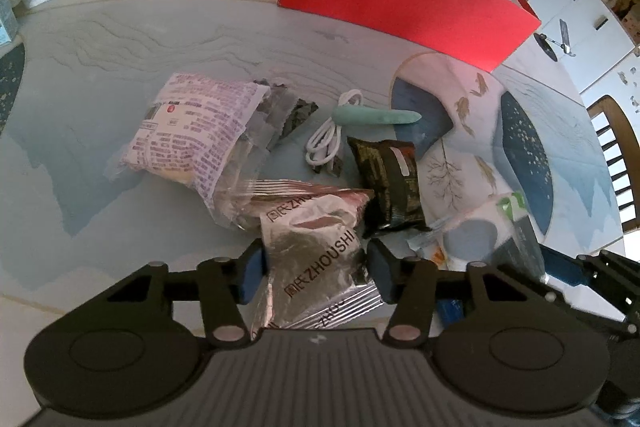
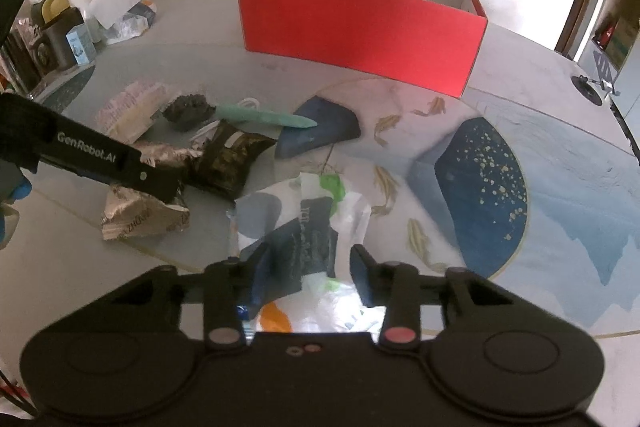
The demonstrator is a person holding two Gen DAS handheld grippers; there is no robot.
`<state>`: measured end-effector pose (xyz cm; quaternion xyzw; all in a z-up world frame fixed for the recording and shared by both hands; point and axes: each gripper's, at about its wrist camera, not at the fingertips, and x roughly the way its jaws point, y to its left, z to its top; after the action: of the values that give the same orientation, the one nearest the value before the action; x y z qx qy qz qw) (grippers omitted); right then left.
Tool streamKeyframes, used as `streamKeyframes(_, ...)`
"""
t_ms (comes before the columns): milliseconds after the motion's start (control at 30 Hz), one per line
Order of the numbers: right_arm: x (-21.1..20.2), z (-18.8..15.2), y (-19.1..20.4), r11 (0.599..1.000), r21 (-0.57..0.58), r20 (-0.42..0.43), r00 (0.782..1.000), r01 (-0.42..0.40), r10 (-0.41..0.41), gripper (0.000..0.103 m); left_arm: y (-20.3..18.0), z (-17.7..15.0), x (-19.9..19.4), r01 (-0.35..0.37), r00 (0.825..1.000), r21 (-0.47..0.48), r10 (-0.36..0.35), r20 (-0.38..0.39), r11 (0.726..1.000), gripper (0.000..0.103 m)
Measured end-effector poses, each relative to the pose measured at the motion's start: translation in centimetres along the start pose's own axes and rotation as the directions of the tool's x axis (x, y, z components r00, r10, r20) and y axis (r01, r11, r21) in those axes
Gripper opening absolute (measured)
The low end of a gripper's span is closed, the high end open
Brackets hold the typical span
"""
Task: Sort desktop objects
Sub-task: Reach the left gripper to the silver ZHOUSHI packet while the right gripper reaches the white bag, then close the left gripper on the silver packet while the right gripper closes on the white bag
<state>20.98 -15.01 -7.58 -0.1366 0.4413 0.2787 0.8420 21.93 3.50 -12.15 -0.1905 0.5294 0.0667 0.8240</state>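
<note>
Crinkled silver foil snack packet (image 1: 316,259) is lying near on the table (image 1: 160,39), left gripper (image 1: 316,269) jaws half-closed, pressing it. Right gripper (image 2: 306,277) jaws are pinching a white-and-blue plastic pouch (image 2: 304,227). Red open cardboard box (image 2: 360,27) is standing far.

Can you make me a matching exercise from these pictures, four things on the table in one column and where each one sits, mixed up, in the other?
Things:
1. silver foil packet
2. white plastic bag
3. red box
4. green tapered object

Places:
A. far side of the table
B. between the right jaws
C. beside the white cable
D. between the left jaws

Pairs: 1-D, 2-B, 3-A, 4-C
</note>
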Motion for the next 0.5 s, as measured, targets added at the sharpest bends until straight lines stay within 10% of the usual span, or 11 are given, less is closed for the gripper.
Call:
streamKeyframes(233, -0.5, 0.4, -0.1, 1.0, 0.016, 0.014, 1.0, 0.022, -0.023, 0.007, -0.3, -0.1, -0.5, 0.001, 1.0, 0.031, -0.002, 0.006, 1.0, 0.048)
streamKeyframes(500, -1.3, 0.7, 0.1, 0.999, 0.007, 0.043, 0.998, 0.045, -0.045, 0.006, -0.5, -0.4, -1.3, 0.024, 1.0, 0.046, -0.025, 0.013, 0.999, 0.048)
